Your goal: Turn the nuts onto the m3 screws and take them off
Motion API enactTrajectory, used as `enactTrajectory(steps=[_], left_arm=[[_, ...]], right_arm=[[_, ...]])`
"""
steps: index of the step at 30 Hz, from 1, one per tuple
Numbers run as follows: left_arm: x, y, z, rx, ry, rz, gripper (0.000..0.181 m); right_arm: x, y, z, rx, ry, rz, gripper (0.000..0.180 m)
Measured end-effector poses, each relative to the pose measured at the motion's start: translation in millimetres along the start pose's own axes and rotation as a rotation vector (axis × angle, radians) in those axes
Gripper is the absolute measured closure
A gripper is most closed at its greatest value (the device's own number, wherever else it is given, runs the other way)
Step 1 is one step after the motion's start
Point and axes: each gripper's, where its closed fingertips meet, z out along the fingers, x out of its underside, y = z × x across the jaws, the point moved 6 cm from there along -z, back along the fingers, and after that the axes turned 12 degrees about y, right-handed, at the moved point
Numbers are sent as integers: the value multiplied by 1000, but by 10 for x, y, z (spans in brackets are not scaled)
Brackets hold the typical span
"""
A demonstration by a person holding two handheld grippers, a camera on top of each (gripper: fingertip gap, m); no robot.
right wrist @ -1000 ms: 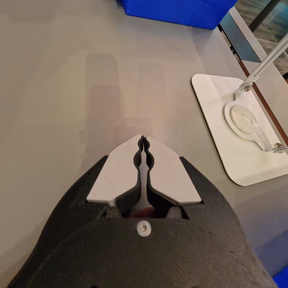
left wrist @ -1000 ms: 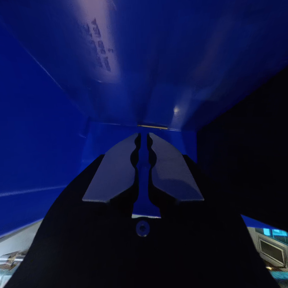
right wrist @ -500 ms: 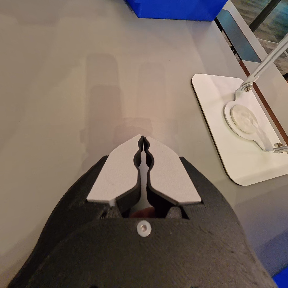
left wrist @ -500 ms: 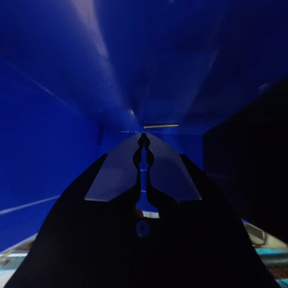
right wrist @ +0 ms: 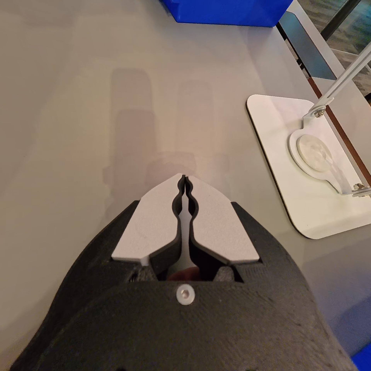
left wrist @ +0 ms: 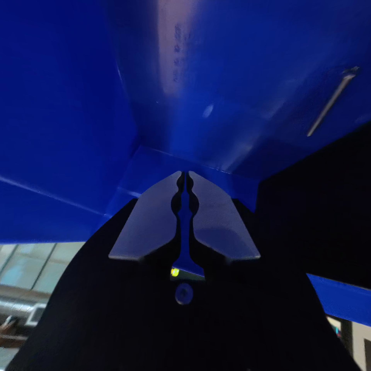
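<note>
My left gripper (left wrist: 185, 172) is deep inside a blue plastic bin (left wrist: 80, 100), its tips near the bin's inner corner. Its jaws are closed to a hairline gap with nothing seen between them. One long thin metal screw (left wrist: 331, 104) lies on the bin's inner face at the upper right, apart from the tips. No nut shows. My right gripper (right wrist: 184, 176) is shut and empty, held over the bare grey table (right wrist: 70, 120). The blue bin (right wrist: 220, 12) also shows at the top edge of the right wrist view.
A dark block (left wrist: 321, 200) fills the right side of the left wrist view, close to the gripper. A white stand base (right wrist: 281, 160) with a metal arm (right wrist: 341, 68) sits on the table right of my right gripper. A blue corner (right wrist: 361, 359) shows at the lower right.
The left gripper closed from a small gap and swung inside the bin; the screw, just beyond the tips before, now lies at the upper right. In the right view the bin shifted slightly.
</note>
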Motion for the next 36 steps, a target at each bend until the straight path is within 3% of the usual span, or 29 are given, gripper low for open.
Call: enactTrajectory(steps=[1, 7, 18, 28, 32, 36], left_arm=[[3, -32, 22, 0, 16, 20, 180], [-7, -94, 96, 32, 48, 22, 176], [-84, -198, -34, 112, -150, -51, 167], [-115, -230, -218, -132, -371, 85, 162], [-117, -249, -374, -131, -479, 147, 160], [-85, -173, -397, -198, -432, 176, 169]], right_arm=[[0, 1, 1, 0, 0, 0, 180], [1, 3, -2, 2, 0, -3, 180], [9, -22, -27, 22, -16, 6, 180], [41, -141, 58, 112, 45, 8, 180], [32, -178, 79, 143, 48, 8, 180], [-24, -224, 134, 157, 40, 3, 180]])
